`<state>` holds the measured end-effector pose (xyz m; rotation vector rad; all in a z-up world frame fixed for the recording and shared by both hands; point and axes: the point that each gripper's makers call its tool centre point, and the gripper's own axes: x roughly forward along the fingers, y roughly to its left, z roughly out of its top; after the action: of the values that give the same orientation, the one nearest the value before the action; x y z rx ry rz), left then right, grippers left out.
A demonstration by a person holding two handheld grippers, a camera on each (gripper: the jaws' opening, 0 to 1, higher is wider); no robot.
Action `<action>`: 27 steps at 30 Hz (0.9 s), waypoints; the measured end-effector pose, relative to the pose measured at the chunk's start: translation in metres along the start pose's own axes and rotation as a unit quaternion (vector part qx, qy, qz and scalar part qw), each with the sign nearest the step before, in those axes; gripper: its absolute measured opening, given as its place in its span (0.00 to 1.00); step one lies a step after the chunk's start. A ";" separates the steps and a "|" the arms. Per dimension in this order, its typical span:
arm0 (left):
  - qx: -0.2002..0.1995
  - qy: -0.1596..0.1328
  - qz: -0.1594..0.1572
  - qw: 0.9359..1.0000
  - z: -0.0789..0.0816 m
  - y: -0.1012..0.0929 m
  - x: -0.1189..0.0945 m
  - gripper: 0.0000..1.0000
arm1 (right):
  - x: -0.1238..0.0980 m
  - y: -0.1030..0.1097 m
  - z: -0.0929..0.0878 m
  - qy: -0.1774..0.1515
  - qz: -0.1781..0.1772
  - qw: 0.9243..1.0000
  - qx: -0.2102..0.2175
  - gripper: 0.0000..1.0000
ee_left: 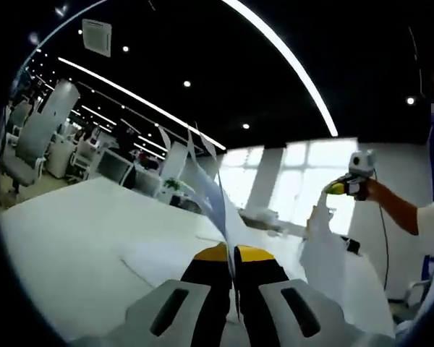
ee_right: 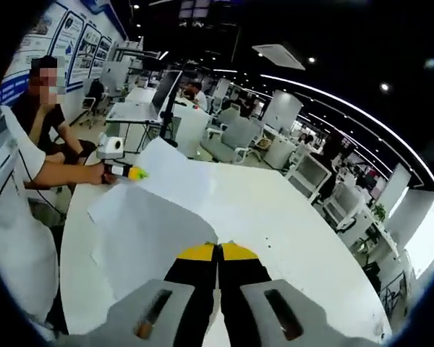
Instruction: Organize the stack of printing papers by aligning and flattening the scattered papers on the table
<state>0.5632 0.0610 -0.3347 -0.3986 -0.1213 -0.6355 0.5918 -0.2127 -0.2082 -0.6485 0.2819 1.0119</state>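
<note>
Both grippers are raised with jaws pressed together, the left gripper (ee_left: 233, 254) seemingly pinching thin sheets and the right gripper (ee_right: 218, 252) likewise.

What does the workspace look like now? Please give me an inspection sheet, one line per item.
Surface: white table, broad and bare at the far side.
Job's things: papers lifted off the table, sheets fanned and uneven.
Clutter: nothing seen.
Grippers: left claw shut on the papers; right claw shut on the papers.
Cables: one dark cable hanging under the right claw's hand.
Surroundings: open office with chairs, monitors, a seated person.
</note>
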 end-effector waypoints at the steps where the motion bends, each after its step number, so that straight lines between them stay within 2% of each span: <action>1: 0.003 0.002 -0.003 1.000 -0.001 -0.002 0.000 0.06 | 0.004 0.000 0.001 0.002 0.005 1.000 -0.006 0.00; 3: 0.008 0.006 -0.005 1.000 -0.003 -0.003 0.001 0.06 | 0.012 0.001 0.005 0.002 0.014 1.000 -0.008 0.00; 5: 0.011 0.012 -0.007 1.000 -0.005 -0.003 0.001 0.06 | 0.021 0.002 0.007 0.016 0.025 0.999 -0.034 0.00; 10: 0.014 0.015 -0.018 1.000 -0.006 -0.007 0.001 0.06 | 0.044 0.005 0.009 0.046 0.052 0.996 -0.063 0.00; 15: 0.010 0.015 -0.027 0.999 -0.005 -0.011 0.000 0.06 | 0.065 0.006 0.008 0.091 0.077 0.988 -0.103 0.00; 19: 0.011 0.018 -0.035 0.999 -0.006 -0.014 0.000 0.06 | 0.075 0.010 0.013 0.097 0.090 0.985 -0.113 0.00; 23: 0.013 0.021 -0.041 0.999 -0.006 -0.015 0.000 0.06 | 0.082 0.010 0.022 0.086 0.093 0.986 -0.105 0.00; 27: 0.013 0.023 -0.055 0.998 -0.007 -0.023 0.000 0.06 | 0.089 0.008 0.020 0.091 0.091 0.987 -0.097 0.00</action>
<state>0.5497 0.0412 -0.3332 -0.3542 -0.1085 -0.7512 0.6296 -0.1362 -0.2405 -0.9074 0.4115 1.1671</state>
